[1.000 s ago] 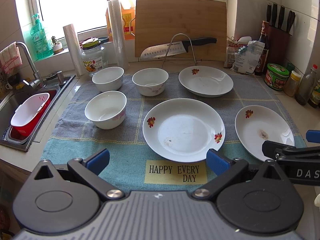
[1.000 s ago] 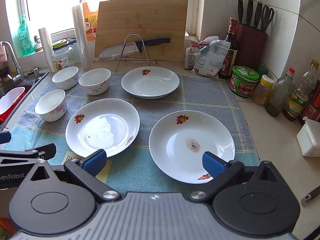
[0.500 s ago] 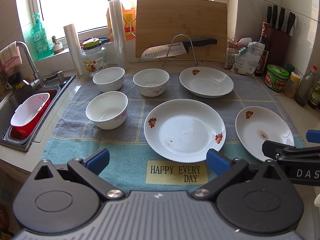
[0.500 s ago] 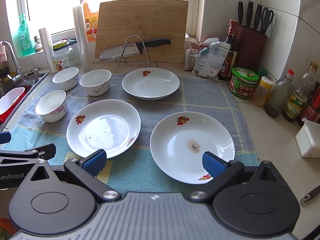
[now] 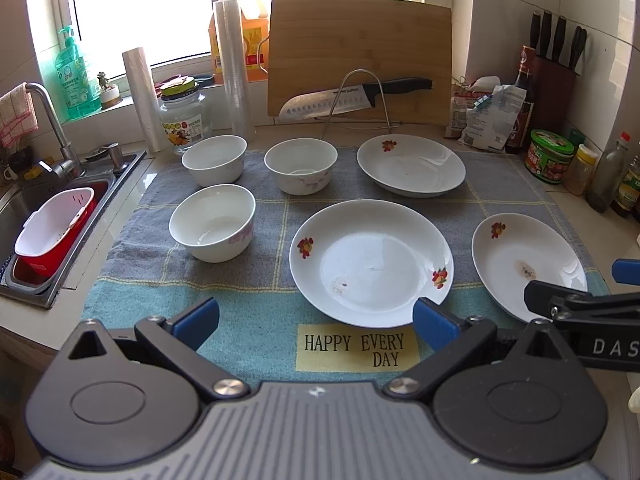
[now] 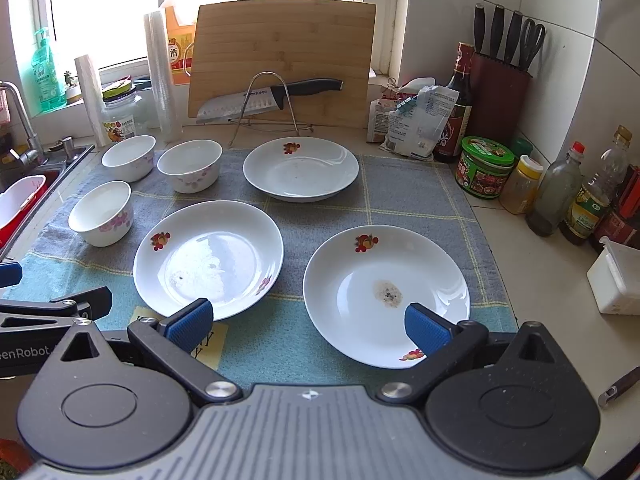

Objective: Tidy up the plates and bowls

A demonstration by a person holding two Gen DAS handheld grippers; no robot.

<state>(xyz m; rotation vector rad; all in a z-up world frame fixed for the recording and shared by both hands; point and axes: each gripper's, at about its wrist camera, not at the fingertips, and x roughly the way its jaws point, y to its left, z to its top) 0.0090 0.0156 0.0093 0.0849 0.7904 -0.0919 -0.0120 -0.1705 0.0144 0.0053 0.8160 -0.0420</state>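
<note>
Both grippers, left (image 5: 316,322) and right (image 6: 308,322), gape empty over plates (image 5: 372,262) and bowls (image 5: 213,220). Only the left view shows the sink (image 5: 24,200), left edge.

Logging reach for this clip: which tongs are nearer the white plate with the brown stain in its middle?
Right. The right tongs hang open over the stained plate's near rim; the left tongs sit open farther left, before the larger plate.

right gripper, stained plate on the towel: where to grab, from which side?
Take the near rim of the stained plate, coming in low from the front. It lies flat with an upturned edge, and the open right gripper already sits just before it, so one finger can slip under.
</note>
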